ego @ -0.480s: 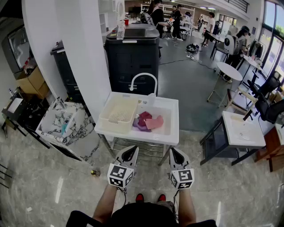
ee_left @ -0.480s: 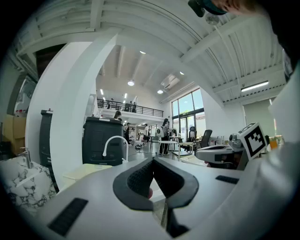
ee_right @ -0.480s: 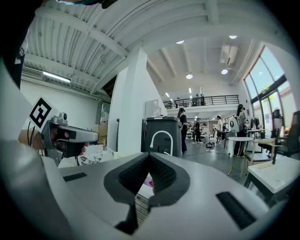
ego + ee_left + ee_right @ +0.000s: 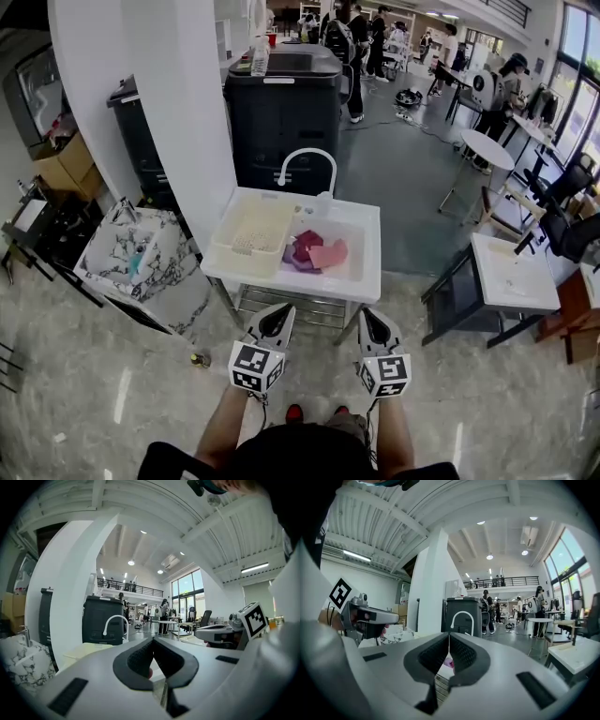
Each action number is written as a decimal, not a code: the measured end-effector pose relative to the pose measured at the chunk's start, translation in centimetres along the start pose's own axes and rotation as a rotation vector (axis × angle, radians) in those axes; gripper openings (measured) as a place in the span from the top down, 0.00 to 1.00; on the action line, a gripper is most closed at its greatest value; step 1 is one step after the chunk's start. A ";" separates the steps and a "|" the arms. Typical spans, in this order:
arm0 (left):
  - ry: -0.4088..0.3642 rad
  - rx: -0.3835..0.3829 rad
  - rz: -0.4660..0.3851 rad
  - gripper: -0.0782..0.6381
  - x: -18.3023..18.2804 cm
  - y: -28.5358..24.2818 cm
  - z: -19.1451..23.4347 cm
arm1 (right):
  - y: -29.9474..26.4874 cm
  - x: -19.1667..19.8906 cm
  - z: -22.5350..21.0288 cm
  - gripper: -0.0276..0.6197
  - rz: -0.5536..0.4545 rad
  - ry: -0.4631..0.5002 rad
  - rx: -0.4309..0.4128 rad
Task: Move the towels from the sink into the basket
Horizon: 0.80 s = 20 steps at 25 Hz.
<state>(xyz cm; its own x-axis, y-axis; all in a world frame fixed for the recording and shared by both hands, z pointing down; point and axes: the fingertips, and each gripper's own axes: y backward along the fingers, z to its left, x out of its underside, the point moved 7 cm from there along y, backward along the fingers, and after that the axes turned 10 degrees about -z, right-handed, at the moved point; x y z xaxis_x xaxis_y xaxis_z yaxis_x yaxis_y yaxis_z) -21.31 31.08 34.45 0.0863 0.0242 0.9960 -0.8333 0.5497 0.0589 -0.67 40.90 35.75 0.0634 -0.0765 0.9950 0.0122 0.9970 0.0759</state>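
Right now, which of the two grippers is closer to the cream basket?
Left. The left gripper hovers almost straight before the basket, short of the sink; the right gripper sits farther right, opposite the towels.

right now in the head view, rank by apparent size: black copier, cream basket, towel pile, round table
1. black copier
2. cream basket
3. towel pile and round table: alike, unranked; table is farther

The left gripper (image 4: 279,317) and right gripper (image 4: 368,321) are showing smooth, matt grey plastic shells with rough black pads (image 4: 139,660). Just ahead of them the sink (image 4: 367,274) is looking smooth and white — plastic or ceramic — and the towels (image 4: 317,251) in it are lying as soft, matt cloth. On the left gripper's side the cream basket (image 4: 246,225) is showing perforated matt plastic, while the floor (image 4: 487,403) beneath is gleaming like polished stone.
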 end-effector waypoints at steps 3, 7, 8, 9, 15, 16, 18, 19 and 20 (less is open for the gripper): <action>0.000 -0.002 -0.005 0.88 -0.1 0.1 0.6 | -0.4 0.1 0.6 0.91 0.009 0.000 -0.005; 0.003 -0.013 -0.017 0.88 -0.4 0.1 1.2 | -1.2 0.2 1.0 0.91 0.019 0.007 -0.025; 0.004 -0.016 -0.019 0.88 -0.4 0.0 1.3 | -1.5 0.2 0.9 0.91 0.018 0.006 -0.027; 0.005 -0.019 -0.019 0.88 -0.4 -0.2 1.6 | -1.9 0.2 0.8 0.91 0.017 0.004 -0.027; 0.006 -0.038 -0.001 0.88 0.1 -3.1 2.9 | -4.7 0.8 -1.3 0.91 0.019 0.003 -0.038; 0.006 -0.041 -0.001 0.88 0.2 -3.9 3.1 | -5.4 1.1 -1.9 0.91 0.019 -0.002 -0.039; 0.006 -0.046 0.000 0.88 0.5 -5.6 3.5 | -6.9 1.6 -3.2 0.91 0.015 -0.014 -0.043; 0.006 -0.050 0.004 0.88 0.8 -6.5 3.7 | -7.7 1.9 -3.9 0.91 0.015 -0.020 -0.046; 0.006 -0.055 0.008 0.88 1.0 -7.4 4.0 | -8.6 2.2 -4.6 0.91 0.015 -0.024 -0.051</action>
<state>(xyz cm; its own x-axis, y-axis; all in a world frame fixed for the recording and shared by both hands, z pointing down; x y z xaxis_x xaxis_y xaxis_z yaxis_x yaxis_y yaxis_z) -17.18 23.72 35.32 0.0833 0.0332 0.9960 -0.8026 0.5946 0.0473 3.98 32.11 37.00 0.0399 -0.0610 0.9973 0.0624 0.9963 0.0585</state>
